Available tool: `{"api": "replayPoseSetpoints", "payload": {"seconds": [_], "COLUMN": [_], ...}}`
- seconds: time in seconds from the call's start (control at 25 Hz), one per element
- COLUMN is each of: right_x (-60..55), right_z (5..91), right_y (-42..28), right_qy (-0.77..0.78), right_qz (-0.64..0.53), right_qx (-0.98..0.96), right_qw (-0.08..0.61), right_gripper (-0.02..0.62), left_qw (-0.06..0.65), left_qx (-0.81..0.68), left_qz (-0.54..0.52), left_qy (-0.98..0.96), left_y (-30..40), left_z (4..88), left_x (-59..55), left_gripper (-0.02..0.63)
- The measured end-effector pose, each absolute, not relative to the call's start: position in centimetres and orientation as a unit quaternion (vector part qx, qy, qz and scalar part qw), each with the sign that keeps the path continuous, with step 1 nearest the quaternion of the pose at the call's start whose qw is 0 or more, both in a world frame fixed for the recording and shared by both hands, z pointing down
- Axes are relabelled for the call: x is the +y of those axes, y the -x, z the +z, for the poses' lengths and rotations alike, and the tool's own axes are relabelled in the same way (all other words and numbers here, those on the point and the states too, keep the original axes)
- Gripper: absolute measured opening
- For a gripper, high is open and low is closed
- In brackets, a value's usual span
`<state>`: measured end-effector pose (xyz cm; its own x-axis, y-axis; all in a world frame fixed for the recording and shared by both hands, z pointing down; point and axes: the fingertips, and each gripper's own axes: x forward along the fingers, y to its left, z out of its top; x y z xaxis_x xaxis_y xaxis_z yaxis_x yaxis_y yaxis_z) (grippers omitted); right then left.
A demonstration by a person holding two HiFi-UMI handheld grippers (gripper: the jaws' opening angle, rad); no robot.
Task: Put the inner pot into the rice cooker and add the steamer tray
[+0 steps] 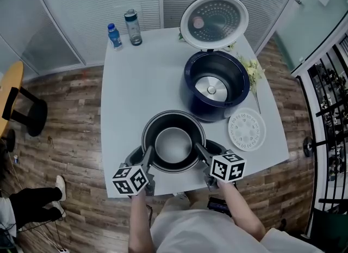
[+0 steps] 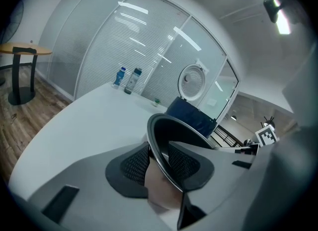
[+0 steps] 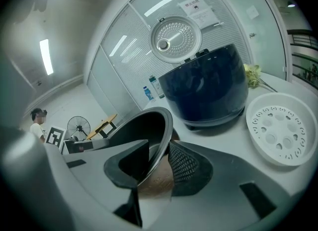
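Low in the frame, both forearms reach forward. The left tool (image 1: 147,156) and right tool (image 1: 200,151) each clamp the inner pot's (image 1: 173,146) rim.

The inner pot (image 1: 173,147) has a smooth, dark satin lining and a glossy rim; its outer wall looks like bare brushed metal. The far rice cooker (image 1: 191,97) is glossy dark-blue plastic around a shiny metal heating plate (image 1: 211,90). The steamer tray (image 1: 247,129), right, is matt white plastic. The table (image 1: 136,83) is smooth and matt, the floor (image 1: 65,110) grained wood.
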<state>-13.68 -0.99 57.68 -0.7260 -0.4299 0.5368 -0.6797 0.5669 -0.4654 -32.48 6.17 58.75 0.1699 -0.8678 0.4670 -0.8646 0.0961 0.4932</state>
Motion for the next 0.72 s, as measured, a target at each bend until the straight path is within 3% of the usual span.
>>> {"api": "replayPoseSetpoints", "payload": {"seconds": [0.72], "right_x": [-0.9], "right_z": [53.7], "right_y": [14.9], "right_qy": [-0.311], "right_qz": [0.312], "right_qx": [-0.884], "right_qw": [0.155], "right_gripper": [0.129], "left_qw": [0.33], "left_qx": [-0.653], "left_qz": [-0.029], "left_qy": [-0.681], "left_y": [33.6], "left_z": [54.9], "left_x": [6.7], "left_gripper": [0.121]}}
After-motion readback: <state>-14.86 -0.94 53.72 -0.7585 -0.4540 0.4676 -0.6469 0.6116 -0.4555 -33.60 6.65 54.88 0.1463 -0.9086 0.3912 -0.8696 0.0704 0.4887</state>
